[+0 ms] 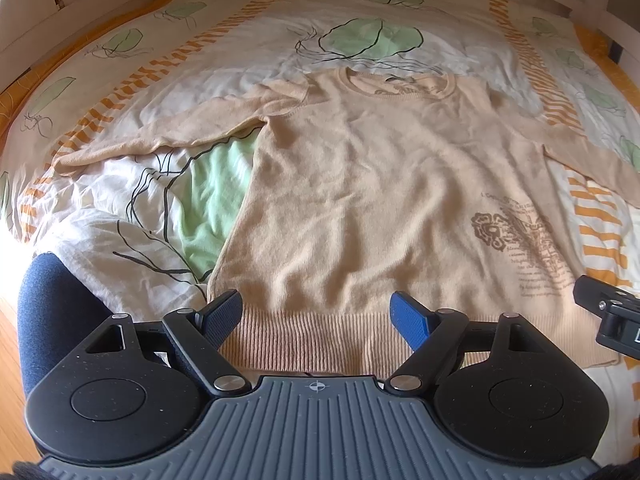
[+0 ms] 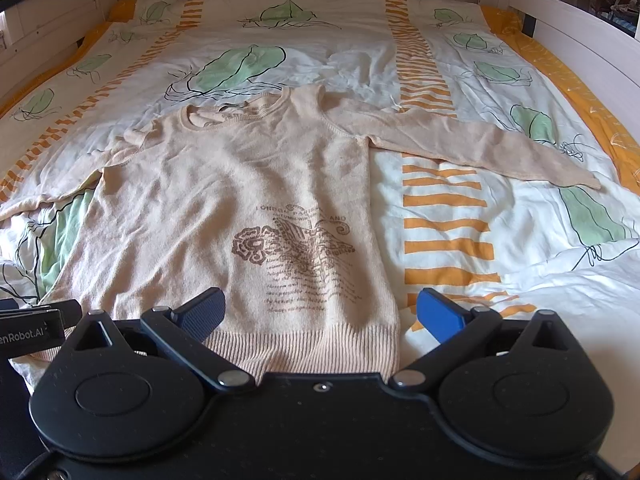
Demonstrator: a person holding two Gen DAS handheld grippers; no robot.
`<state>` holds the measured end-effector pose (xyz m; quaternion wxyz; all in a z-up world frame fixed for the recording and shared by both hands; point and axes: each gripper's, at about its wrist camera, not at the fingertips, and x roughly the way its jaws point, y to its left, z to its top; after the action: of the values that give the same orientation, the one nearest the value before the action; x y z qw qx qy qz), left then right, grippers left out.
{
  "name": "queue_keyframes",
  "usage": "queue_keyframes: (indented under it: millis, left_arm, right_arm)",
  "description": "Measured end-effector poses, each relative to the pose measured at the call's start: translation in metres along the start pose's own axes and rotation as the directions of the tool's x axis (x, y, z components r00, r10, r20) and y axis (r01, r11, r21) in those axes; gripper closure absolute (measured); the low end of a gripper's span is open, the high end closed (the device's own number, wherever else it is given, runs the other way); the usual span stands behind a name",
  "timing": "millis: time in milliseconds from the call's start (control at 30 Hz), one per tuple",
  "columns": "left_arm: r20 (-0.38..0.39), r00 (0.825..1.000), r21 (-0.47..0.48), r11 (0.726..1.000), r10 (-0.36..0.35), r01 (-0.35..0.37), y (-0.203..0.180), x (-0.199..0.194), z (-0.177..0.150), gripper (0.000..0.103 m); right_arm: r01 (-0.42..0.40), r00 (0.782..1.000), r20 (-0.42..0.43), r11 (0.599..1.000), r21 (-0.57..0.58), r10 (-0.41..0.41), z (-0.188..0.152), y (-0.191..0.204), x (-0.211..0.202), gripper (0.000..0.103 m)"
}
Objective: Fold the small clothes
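- Here, spread flat and face up on the bed: a pale peach knitted long-sleeved sweater (image 1: 360,184) (image 2: 224,200), neck toward the headboard, ribbed hem (image 1: 316,336) nearest both cameras.
- Stretched out sideways to each side: both sleeves, the right one (image 2: 480,148) lying across the orange stripes of the cover, the left one (image 1: 160,132) angled away over a green leaf print.
- Printed low on the sweater's front: a brown ornamental motif with lines of script (image 2: 296,256); top line possibly reading "LONDON ... AND", the smaller rows below too fine to read.
- Underneath: a rumpled white duvet cover with green leaves and orange striped bands (image 1: 132,92) (image 2: 448,216), framed by a pale wooden bed frame (image 2: 568,40).
- Left hand-held gripper (image 1: 318,312): released, jaws wide apart, hovering over the hem near its left corner, gripping nothing.
- Right hand-held gripper (image 2: 320,312): likewise released, jaws spread either side of the hem's right corner, one blue pad (image 2: 440,314) over the bare cover.
- At the lower left edge of the right wrist view: the black body of the other tool, white lettering cut off as "enRobot.AI" (image 2: 22,336).
- At the left of the left wrist view: a dark blue sleeve (image 1: 52,308), beside a strip of wooden floor.
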<state>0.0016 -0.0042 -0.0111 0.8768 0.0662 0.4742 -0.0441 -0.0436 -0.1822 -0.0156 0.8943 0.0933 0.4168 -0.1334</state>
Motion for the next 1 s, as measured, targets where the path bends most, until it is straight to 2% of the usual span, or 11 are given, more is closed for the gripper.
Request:
queue_keyframes:
  millis: [1000]
  left_arm:
    - [-0.008,1.000,-0.016,1.000,-0.012,0.012,0.0006,0.0053,0.0038,0.023]
  right_arm:
    - [-0.014,1.000,-0.012,1.000,-0.020,0.013,0.0050,0.0056,0.0050,0.001]
